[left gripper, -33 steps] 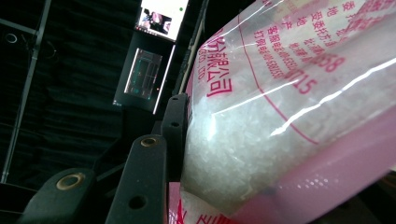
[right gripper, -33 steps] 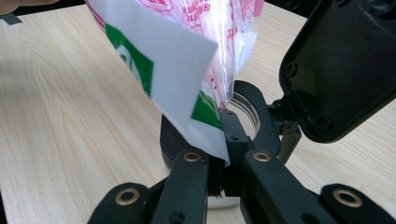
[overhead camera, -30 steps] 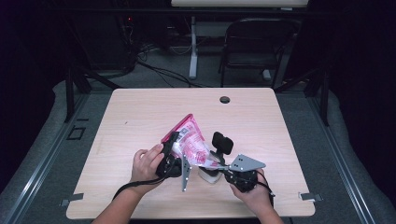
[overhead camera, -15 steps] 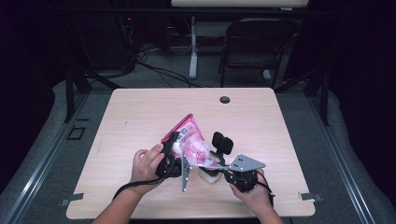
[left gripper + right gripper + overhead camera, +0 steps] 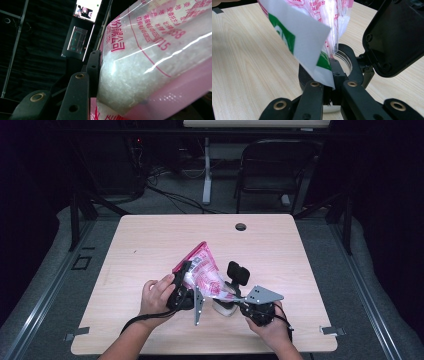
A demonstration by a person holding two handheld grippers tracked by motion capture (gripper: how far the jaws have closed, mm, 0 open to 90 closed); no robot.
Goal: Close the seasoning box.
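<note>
On the table (image 5: 150, 245), pink bag (image 5: 205, 272) slants, corner down into jar (image 5: 225, 307).

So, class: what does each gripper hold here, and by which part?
Left gripper: the pink bag of white crystals, gripped at its side edge. Right gripper: the same bag, shut on its lower corner.

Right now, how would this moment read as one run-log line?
left gripper: shut on pink bag | right gripper: shut on bag corner | bag tilted over white jar | black flip lid open
</note>
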